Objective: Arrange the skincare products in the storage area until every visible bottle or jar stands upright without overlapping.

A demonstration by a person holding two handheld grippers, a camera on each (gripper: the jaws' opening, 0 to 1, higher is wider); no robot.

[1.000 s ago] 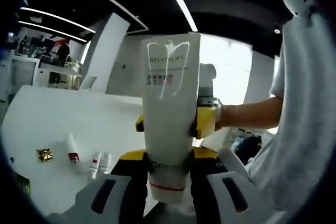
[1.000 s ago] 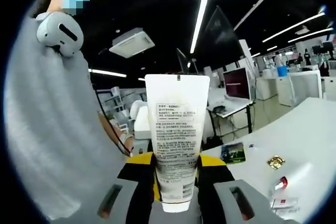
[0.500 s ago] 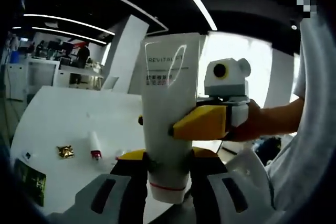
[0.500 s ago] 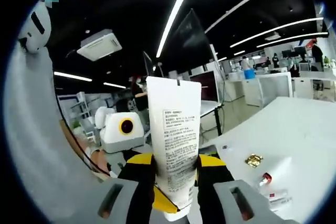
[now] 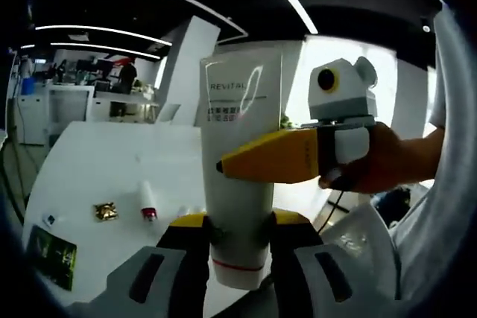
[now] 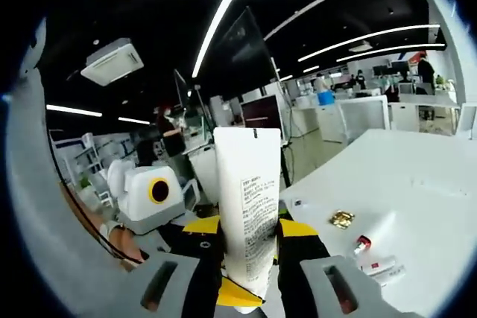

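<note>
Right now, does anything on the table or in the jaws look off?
Yes. Both grippers clamp the same white tube, held up in the air rather than standing on the table. Small red-capped tubes lie flat there beside a crumpled gold wrapper, not upright.

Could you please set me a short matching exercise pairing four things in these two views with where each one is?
Things:
1. white tube
2. gold wrapper
3. green card
4. red-capped tube

Places:
a. flat on the white table, beside the gold wrapper
b. held upright between tools
c. at the table's near edge
d. between card and red-capped tube

Pairs: 1-b, 2-d, 3-c, 4-a
</note>
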